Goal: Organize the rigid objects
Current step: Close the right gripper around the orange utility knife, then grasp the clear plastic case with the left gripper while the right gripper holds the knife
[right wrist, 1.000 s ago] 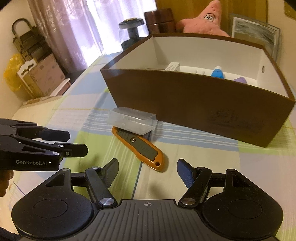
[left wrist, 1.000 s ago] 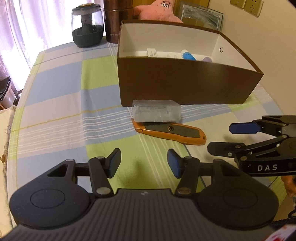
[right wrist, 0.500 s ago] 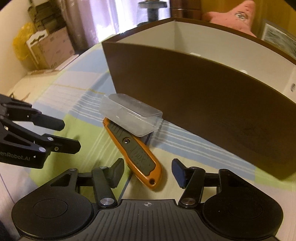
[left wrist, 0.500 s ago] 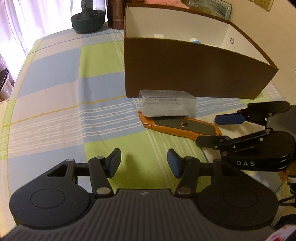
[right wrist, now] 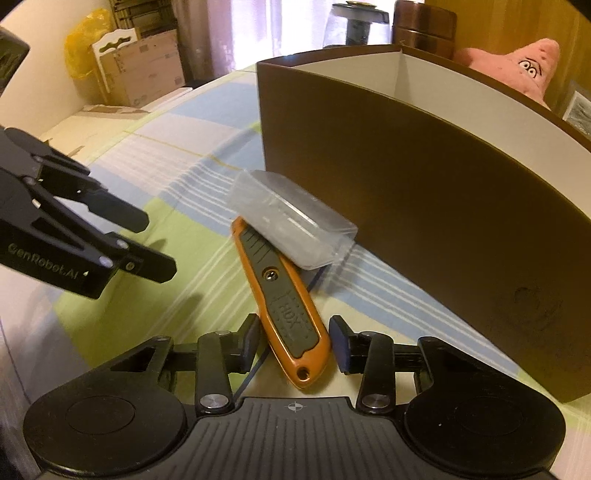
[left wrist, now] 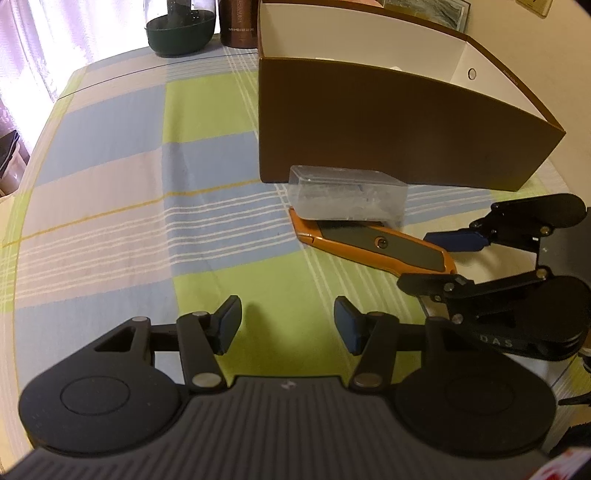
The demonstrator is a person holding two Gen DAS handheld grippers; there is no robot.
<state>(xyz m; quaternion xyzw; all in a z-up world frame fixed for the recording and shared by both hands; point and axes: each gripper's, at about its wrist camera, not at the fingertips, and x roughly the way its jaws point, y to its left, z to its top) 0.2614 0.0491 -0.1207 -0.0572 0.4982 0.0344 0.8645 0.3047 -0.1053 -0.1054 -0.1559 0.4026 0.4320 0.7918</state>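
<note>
An orange and grey utility knife [right wrist: 282,302] lies on the checked tablecloth in front of a brown box [right wrist: 424,206]. A clear plastic case [right wrist: 291,219] rests against the box and over the knife's far end. My right gripper [right wrist: 295,341] is open, its fingers on either side of the knife's near end, not closed on it. In the left wrist view the knife [left wrist: 373,245] and the case [left wrist: 347,195] lie ahead to the right, with the right gripper [left wrist: 439,258] at the knife's end. My left gripper [left wrist: 286,325] is open and empty above the cloth.
The brown box [left wrist: 388,122] has white inner walls. A dark-based jar [left wrist: 181,26] and a brown canister [left wrist: 238,18] stand at the table's far edge. A pink starfish plush [right wrist: 517,70] sits behind the box. Cardboard boxes [right wrist: 144,70] stand on the floor beyond the table.
My right gripper has moved forward and down, so the knife's near end now lies between its open fingers. My left gripper has moved a little closer to the box.
</note>
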